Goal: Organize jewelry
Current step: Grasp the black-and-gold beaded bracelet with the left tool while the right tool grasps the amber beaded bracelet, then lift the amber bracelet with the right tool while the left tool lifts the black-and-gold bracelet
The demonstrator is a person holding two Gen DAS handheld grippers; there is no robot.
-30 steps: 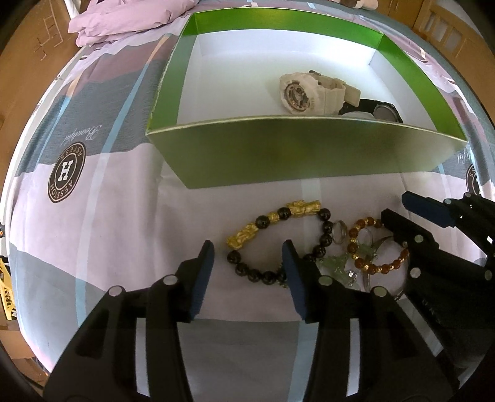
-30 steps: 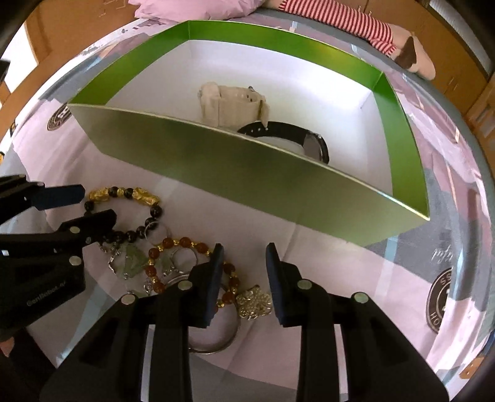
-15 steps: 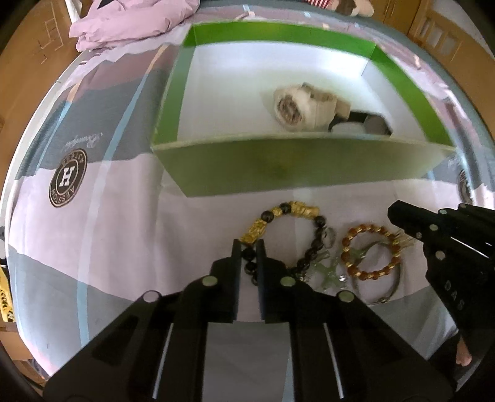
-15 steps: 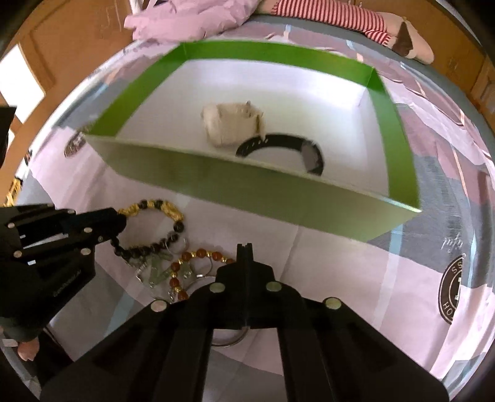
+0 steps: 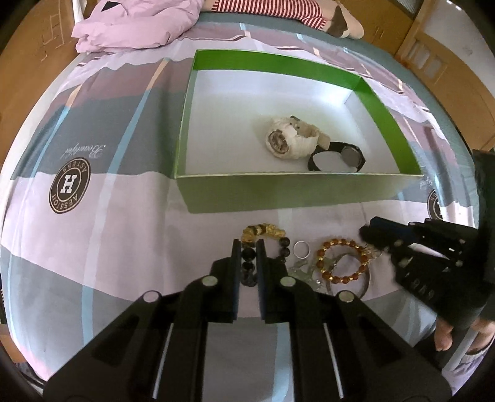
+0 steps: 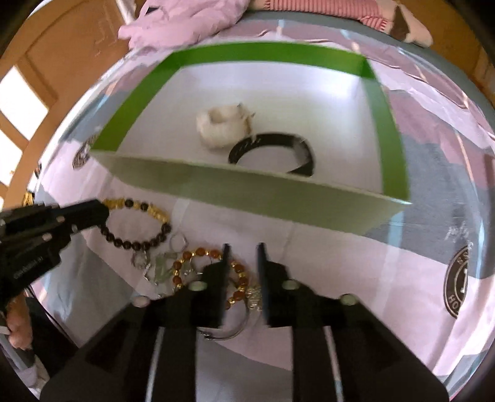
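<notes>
So this is all on a bed, with a pink, grey and lilac striped bedsheet point(image 5: 130, 216) that has round brown "H" logo badges printed on it. A crumpled lilac blanket point(image 5: 139, 24) sits at the far end, with something red-and-white striped next to it.

In the middle of the bed there's a shallow green box point(image 5: 278, 194) with a white inside. Two watches are already in it: a cream watch point(image 5: 290, 140) and a black watch point(image 5: 338, 156), touching each other toward the right side of the box.

The rest of the jewelry is in a little pile on the sheet, just in front of the box's near wall. The left tool point(image 5: 248, 247) has its jaws nearly closed, pinching the dark beads of the black-and-gold bead bracelet point(image 5: 263, 230). Right beside that is a silver ring point(image 5: 301, 250), then an amber bead bracelet point(image 5: 342, 261) lying over a thin metal bangle and some clear, pale green bits I can't really make out.

The right tool point(image 6: 243, 247) has its jaws a narrow gap apart, on either side of the amber bracelet and a small silver charm point(image 6: 254, 297). Can't tell if it actually grips them, the view's blurry.
</notes>
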